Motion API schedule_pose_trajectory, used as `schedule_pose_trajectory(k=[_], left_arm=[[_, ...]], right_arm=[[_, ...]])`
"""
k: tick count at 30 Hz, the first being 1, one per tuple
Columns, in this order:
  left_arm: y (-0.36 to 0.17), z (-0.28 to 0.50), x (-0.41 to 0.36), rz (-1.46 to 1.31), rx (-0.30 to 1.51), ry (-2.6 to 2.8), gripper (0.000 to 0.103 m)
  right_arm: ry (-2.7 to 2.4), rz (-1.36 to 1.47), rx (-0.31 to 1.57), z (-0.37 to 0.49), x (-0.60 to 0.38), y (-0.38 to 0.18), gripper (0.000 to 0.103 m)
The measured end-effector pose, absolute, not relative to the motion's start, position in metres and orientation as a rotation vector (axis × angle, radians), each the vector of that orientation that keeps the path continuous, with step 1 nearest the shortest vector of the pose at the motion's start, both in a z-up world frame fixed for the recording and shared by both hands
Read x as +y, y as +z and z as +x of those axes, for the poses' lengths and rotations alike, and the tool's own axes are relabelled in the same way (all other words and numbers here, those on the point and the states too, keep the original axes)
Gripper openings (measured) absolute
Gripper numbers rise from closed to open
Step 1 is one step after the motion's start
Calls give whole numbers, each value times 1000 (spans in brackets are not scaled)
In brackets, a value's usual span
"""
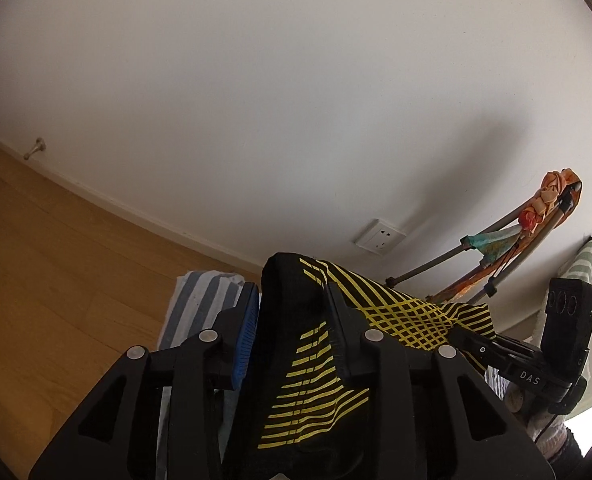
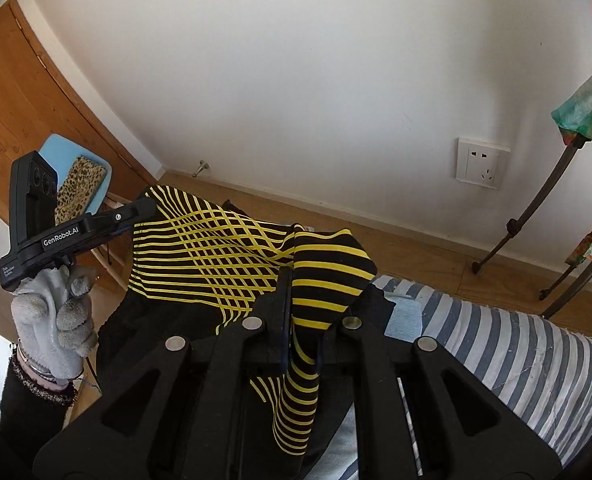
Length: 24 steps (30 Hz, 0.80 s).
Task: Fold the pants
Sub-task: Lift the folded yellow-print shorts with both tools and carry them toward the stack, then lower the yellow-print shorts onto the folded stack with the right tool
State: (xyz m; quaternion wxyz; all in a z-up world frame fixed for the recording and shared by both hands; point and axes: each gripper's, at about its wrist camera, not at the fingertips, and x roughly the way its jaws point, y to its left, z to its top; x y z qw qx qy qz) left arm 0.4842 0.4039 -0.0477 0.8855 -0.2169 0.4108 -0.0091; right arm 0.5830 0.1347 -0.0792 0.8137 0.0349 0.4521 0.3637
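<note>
The pants (image 1: 296,380) are black with thin yellow lines. They hang stretched in the air between my two grippers. In the left wrist view my left gripper (image 1: 291,296) stands open, its blue pad (image 1: 244,332) just clear of the cloth, which bunches in the gap and drapes over the other finger. The right wrist view shows the left gripper (image 2: 145,204) at the pants' (image 2: 199,248) far corner, held by a hand in a grey glove (image 2: 51,320). My right gripper (image 2: 296,300) is shut on a striped fold of the pants. The right gripper (image 1: 456,334) meets the cloth's far edge.
A bed cover with blue and white stripes (image 2: 496,340) lies below the pants. A folding rack (image 2: 536,208) with colourful cloths stands at the white wall, by a socket (image 2: 482,162). A blue chair (image 2: 59,148) and a wooden door (image 2: 7,100) are at left.
</note>
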Motion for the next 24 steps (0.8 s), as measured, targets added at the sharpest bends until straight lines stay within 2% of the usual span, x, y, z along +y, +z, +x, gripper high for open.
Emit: schedule_pose_trajectory(k=[1,2,3,5,12,18,21,24], left_arm=[[-48,481,412,-457,859,0,33],[-47,475,418,-475,864,3,33],[-45,467,427,-493,863,-5,33],[-39,446,430,-478,854,-16,33],[-48,380,412,-445,920,-89,33],[-75,369,416,-561,966,-112,33],[-83,369,417,-597,980,-130,38],[-82,368,418,-608,984,-134,38]], right_arm=[[771,60,980,587,137,-83,13],[762,43,986,588,138,-83,21],[751,31,983,587,137,-81,35],[749,28,946,580,129,-72,47],[783,64,952,523,86,-51,47],[858,116,1070,461,75,-89,47],[886,147,1111,441,80,-102,47],[897,131,1132,430,92,-109,47]])
